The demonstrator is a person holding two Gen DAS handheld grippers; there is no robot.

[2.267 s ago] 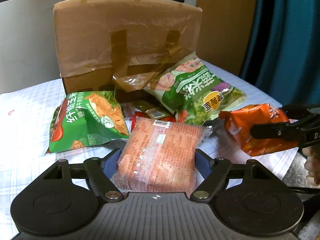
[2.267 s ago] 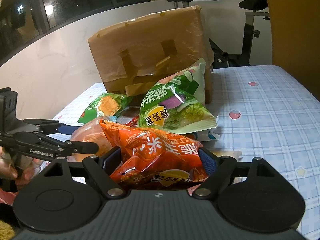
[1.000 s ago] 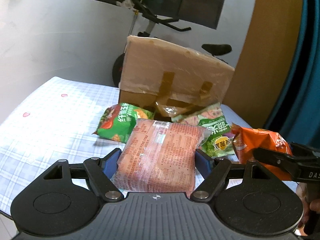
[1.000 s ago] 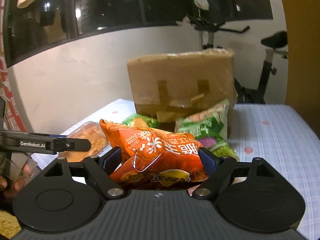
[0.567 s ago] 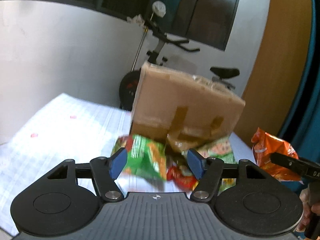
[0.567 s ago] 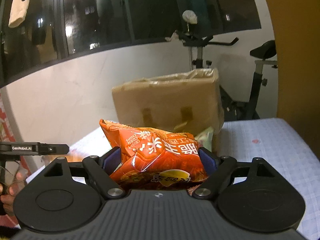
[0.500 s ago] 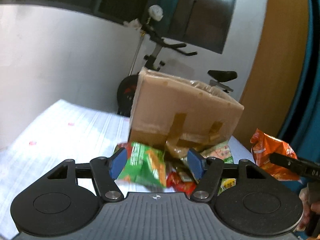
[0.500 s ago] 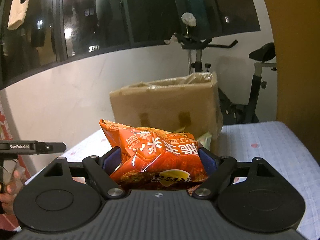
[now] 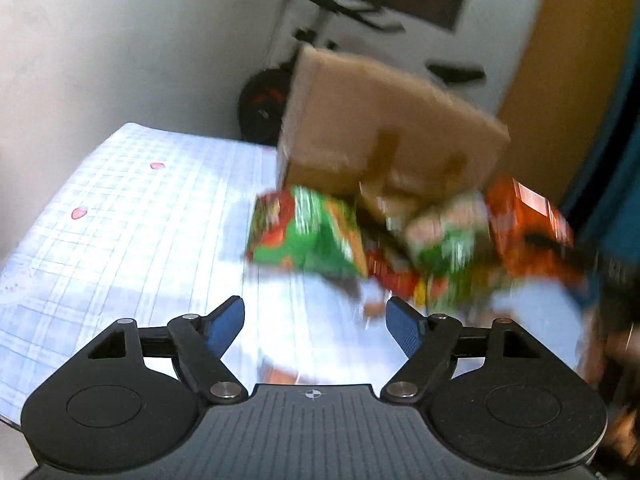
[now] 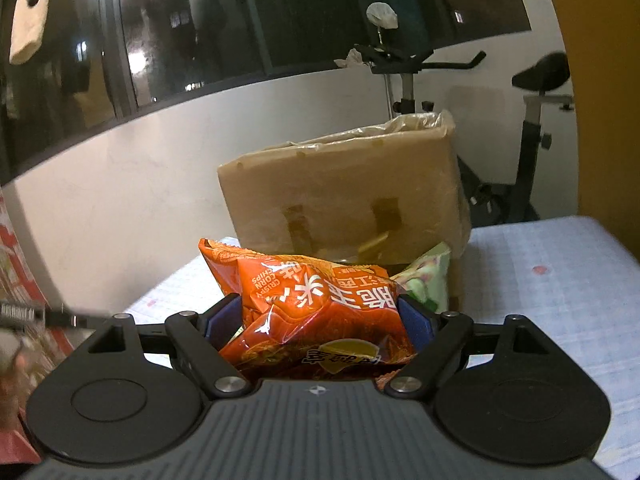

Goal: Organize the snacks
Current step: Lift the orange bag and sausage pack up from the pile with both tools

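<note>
- The orange corn chip bag sits crumpled between the right gripper's jaws, both blue pads pressed into its sides, its print upside down to the camera and its top corner rising above the jaw tips.
- The green snack bag, blurred, lies on the checked cloth well beyond the left gripper's jaws, a little left of their midline (its print cannot be read).
- A second green-and-white bag lies beyond the left jaws' right tip, leaning by the box; red packets lie between the two green bags.
- The cardboard box stands upright straight ahead of the right jaws, plastic-lined and open at the top.
</note>
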